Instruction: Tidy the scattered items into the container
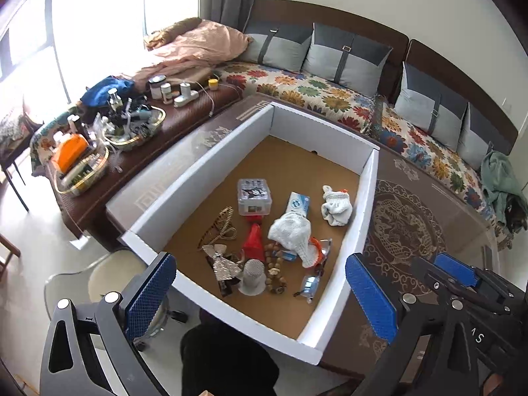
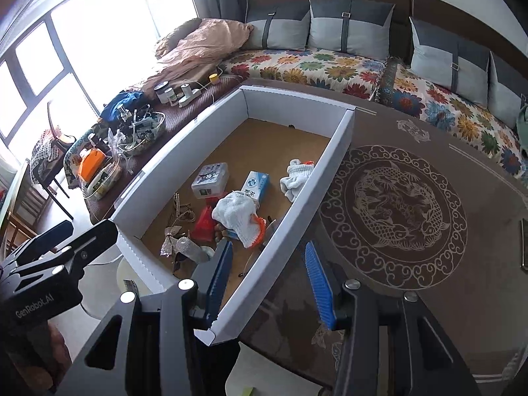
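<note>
A white cardboard box (image 1: 198, 165) with a brown floor stands on the patterned table. Inside lie a clear lidded case (image 1: 254, 196), a blue-white carton (image 1: 298, 203), white gloves (image 1: 336, 206), a white cloth (image 1: 290, 231), a red pouch (image 1: 253, 242), wooden beads (image 1: 274, 264), a silver bow (image 1: 224, 264) and a gold chain (image 1: 224, 227). My left gripper (image 1: 260, 259) hangs wide open above the box's near end, with nothing between its blue pads. My right gripper (image 2: 268, 244) is open and empty over the box's right wall (image 2: 297, 231).
The brown table (image 2: 406, 204) with a round fish pattern stretches right of the box. A floral sofa (image 1: 313, 92) with grey cushions runs behind. A low bench (image 1: 184, 115) on the left carries trays of bottles. A stool (image 1: 109, 280) stands below the box's near left corner.
</note>
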